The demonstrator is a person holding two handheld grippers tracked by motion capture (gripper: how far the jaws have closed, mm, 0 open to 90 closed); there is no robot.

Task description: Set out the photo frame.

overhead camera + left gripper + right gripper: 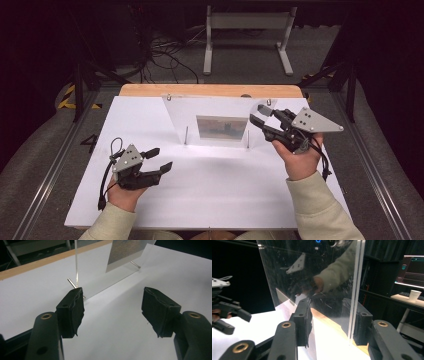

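Clear acrylic panel w/ photo is standing upright at table's far centre, its right edge sitting betw. right claw's open jaws, untouched, while left claw, open & empty, is hovering near-left, pointing right.

The person is wearing cream long sleeves with ribbed cuffs. Each hand is carrying a black two-jaw tool: the left gripper and right gripper are both wearing grey three-cornered plates dotted with dark screws, trailing black cables, and showing brass-ringed holes near textured black pads.
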